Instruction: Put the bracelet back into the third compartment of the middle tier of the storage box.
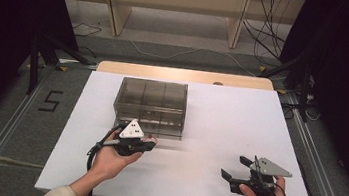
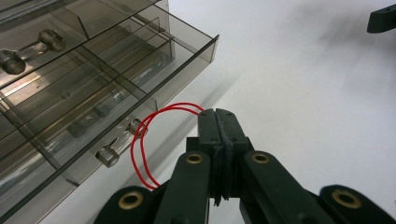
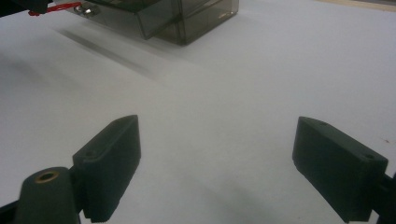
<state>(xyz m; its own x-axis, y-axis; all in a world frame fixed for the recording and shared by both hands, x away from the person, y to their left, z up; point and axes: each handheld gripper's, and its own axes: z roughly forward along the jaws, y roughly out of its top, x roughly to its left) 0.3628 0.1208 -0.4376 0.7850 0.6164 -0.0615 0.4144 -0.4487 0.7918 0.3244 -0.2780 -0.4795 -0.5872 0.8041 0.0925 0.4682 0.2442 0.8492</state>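
Left gripper (image 2: 218, 113) clamped on red string (image 2: 142, 144) looped round drawer knob (image 2: 122, 142), string seen close-up; right gripper (image 3: 217, 163) wide open, empty.

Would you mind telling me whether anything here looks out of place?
One drawer of the clear box stands pulled out. A red string loops round its knob, pinched in the shut left gripper.

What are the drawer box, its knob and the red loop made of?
Drawer box: smoke-tinted clear plastic, glossy; dividers show through its walls. Knob: clear plastic, likely acrylic, with glassy highlights. Red loop: thin, limp thread or cord, hooked round the knob and pinched in the shut left hand-held gripper.
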